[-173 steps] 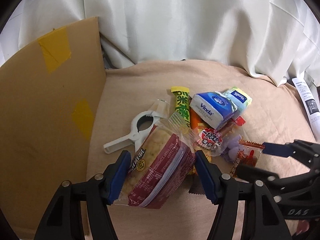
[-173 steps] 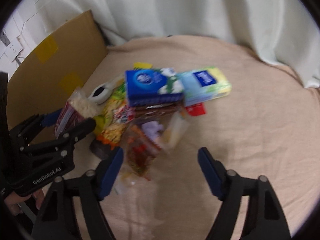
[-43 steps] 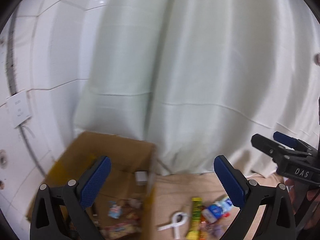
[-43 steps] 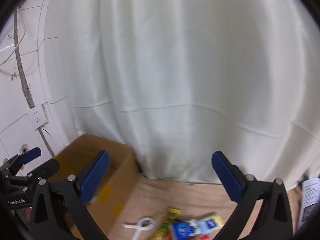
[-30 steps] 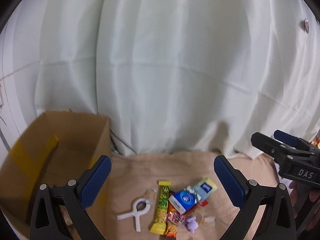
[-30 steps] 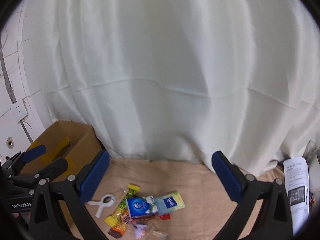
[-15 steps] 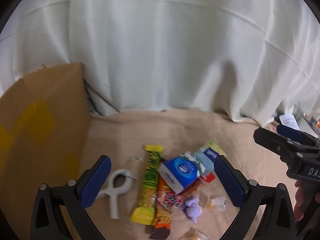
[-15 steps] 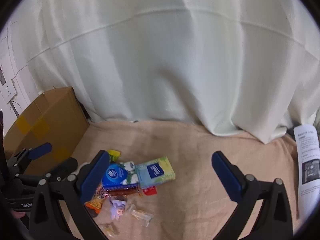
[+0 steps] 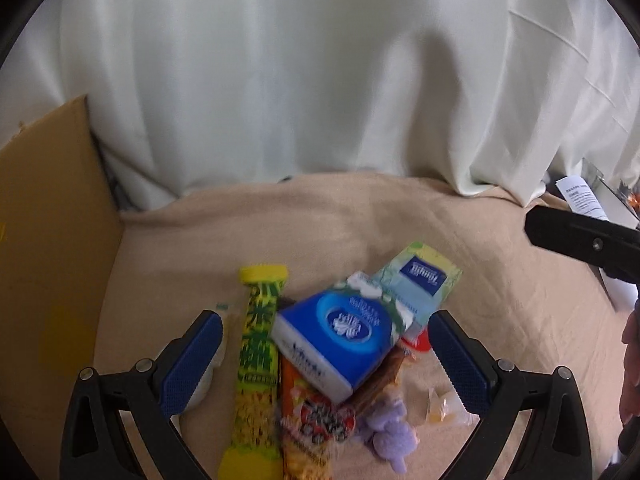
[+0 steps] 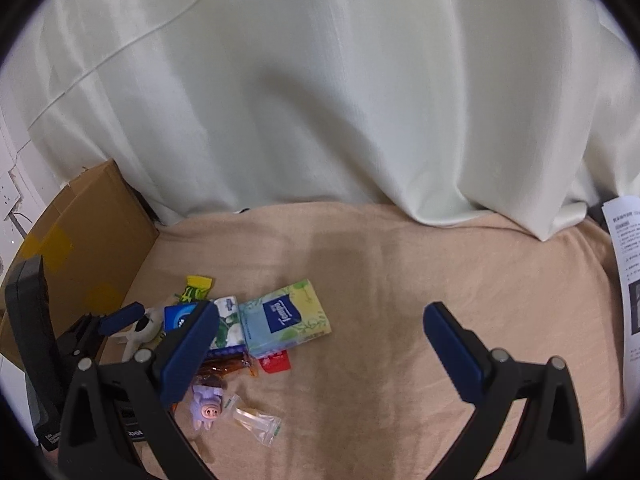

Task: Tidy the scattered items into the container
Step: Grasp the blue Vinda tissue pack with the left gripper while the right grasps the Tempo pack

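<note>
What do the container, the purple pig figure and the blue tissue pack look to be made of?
Container: brown corrugated cardboard, matte, patched with yellow tape. Purple pig figure: probably soft rubber or vinyl, judging by its smooth moulded body with a faint sheen; plastic is possible. Blue tissue pack: thin glossy plastic film over soft tissues, with printed wrap and rounded, slightly squashed corners.

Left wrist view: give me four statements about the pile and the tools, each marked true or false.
1. The left tool is open and holds nothing. True.
2. The blue Vinda tissue pack lies on top of other snacks. True.
3. The cardboard box stands to the right of the pile. False: it stands to the left.
4. The purple pig toy sits on top of the Tempo tissue pack. False: it lies on the beige cloth, nearer the camera.
</note>
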